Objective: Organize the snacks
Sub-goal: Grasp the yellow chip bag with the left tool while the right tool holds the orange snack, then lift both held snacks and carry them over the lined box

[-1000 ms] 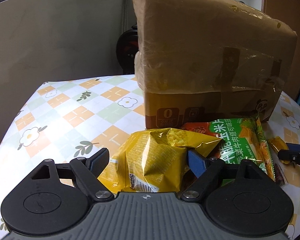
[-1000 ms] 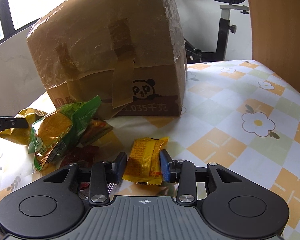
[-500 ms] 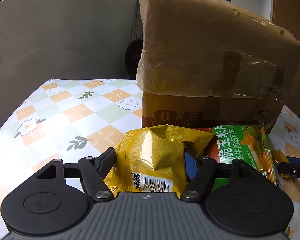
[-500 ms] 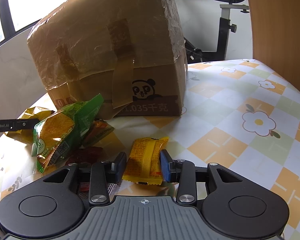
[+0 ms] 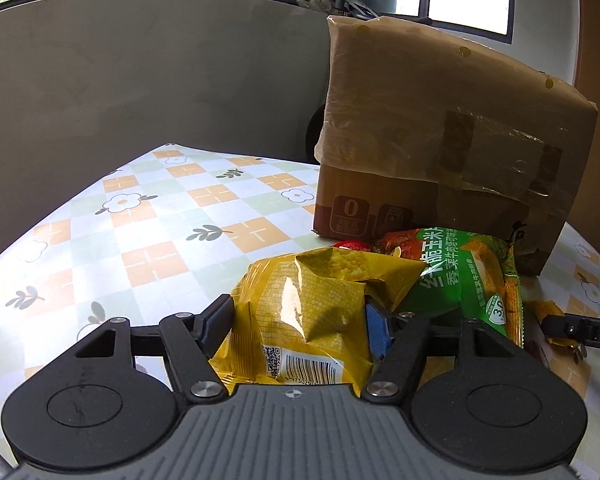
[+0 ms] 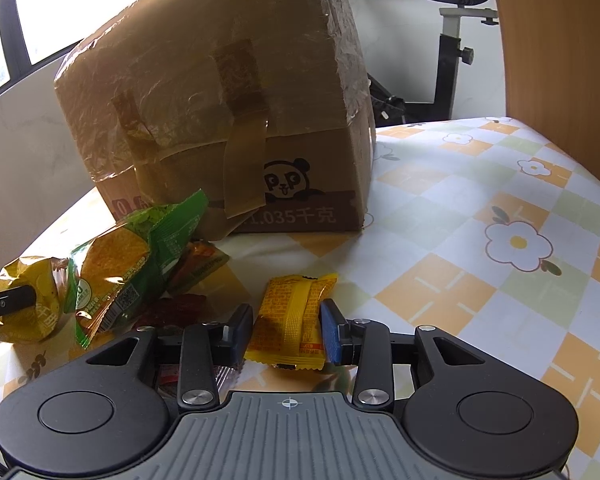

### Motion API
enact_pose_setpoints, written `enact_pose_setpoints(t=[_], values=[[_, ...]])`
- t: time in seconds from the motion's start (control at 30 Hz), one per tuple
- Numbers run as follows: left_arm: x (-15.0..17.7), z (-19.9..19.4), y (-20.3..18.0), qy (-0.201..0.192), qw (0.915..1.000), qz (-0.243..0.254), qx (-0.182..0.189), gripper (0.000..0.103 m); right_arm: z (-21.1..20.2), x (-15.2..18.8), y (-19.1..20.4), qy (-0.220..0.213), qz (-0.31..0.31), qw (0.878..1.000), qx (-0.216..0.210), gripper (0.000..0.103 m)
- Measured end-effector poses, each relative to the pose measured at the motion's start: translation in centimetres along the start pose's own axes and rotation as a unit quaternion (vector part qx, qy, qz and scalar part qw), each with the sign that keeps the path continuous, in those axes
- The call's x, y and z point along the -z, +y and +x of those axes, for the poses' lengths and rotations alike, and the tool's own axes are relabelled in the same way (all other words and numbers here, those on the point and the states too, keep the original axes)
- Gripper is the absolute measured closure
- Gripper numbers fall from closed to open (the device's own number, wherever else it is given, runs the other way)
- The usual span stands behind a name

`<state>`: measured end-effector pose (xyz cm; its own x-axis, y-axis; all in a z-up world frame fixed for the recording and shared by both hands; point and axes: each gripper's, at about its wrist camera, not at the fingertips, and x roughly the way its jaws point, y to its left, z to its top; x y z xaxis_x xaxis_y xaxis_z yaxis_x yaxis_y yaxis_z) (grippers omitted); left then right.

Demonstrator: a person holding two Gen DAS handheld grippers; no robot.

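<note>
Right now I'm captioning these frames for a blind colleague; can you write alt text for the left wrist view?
The left gripper has its jaws closed on a crumpled yellow snack bag on a flower-patterned tablecloth. Behind it lies a green snack bag, with a taped cardboard box standing beyond. The right gripper's tip shows at the right edge.

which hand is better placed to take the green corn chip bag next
Neither is free. Left gripper grips the yellow bag, right gripper an orange packet. The green bag touches left's bag, so probably left.
</note>
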<state>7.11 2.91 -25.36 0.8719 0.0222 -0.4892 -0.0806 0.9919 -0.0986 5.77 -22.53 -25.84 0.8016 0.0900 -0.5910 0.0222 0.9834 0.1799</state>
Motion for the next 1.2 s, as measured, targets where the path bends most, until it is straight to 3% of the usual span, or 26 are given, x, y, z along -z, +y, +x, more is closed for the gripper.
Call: enact_pose_setpoints(t=[0.77,1.0,1.2], values=[[-0.6,-2.0,-0.2,-0.032,0.9994,0.005,0.008,0.034,-0.1,0.1,0.1,0.001,-0.004,1.0,-0.004,0.069],[-1.6,-3.2,-0.4,-0.056,0.9983,0.013,0.013,0.034,-0.3,-0.4,0.7,0.012,-0.016,1.0,0.021,0.069],[-3.5,-4.4,0.3,-0.078,0.9968,-0.001,0.017,0.034,-2.7,-2.2,0.6,-0.023,-0.008,0.999,0.026,0.069]])
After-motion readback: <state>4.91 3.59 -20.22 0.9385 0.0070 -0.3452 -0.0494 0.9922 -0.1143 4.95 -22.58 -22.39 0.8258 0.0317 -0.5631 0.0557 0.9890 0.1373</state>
